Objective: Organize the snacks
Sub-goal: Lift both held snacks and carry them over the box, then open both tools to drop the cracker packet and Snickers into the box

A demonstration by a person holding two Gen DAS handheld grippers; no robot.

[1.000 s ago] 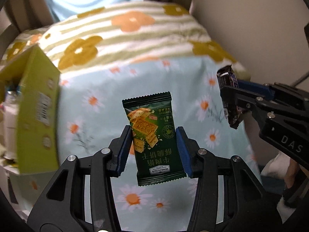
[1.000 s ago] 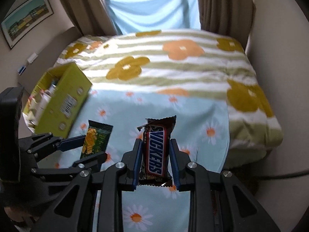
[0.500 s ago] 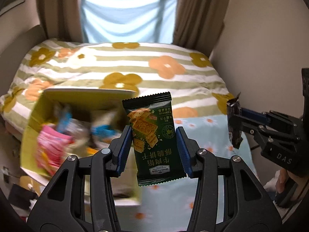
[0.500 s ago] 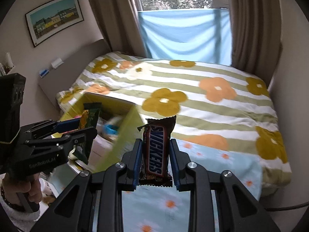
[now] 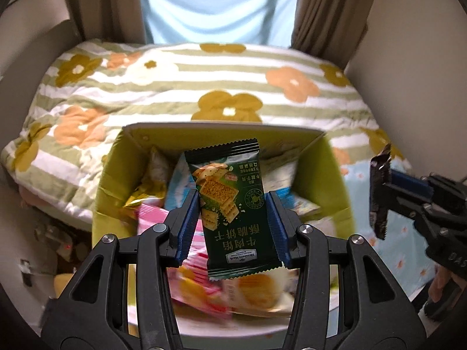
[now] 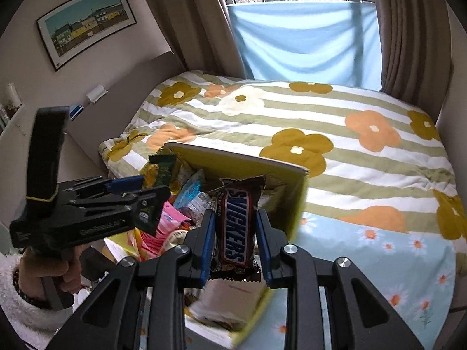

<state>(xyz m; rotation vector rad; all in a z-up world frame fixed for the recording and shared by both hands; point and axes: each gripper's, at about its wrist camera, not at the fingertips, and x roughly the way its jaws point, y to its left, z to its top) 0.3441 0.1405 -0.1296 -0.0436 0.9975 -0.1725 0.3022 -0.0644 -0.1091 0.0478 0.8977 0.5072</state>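
Observation:
My left gripper (image 5: 232,215) is shut on a dark green biscuit packet (image 5: 233,207), held upright over the open yellow-green snack box (image 5: 335,172). The box holds several wrapped snacks, pink, blue and yellow. My right gripper (image 6: 235,239) is shut on a brown Snickers bar (image 6: 236,224), also above the box (image 6: 294,213), toward its right wall. In the left wrist view the right gripper (image 5: 382,195) hangs at the right edge with the bar seen end-on. In the right wrist view the left gripper (image 6: 137,189) sits at left with the green packet (image 6: 159,172) over the box's left side.
The box rests on a bed (image 6: 350,151) with a striped flowered quilt and a pale blue daisy sheet (image 6: 379,262). Curtains and a blue cloth (image 6: 306,38) hang behind. A headboard ledge (image 6: 96,93) and framed picture (image 6: 87,23) are at left. A person's hand (image 6: 58,271) in a white fluffy sleeve holds the left gripper.
Both grippers swung left from over the daisy sheet to above the snack box, each still gripping its snack. The box now lies directly beneath them.

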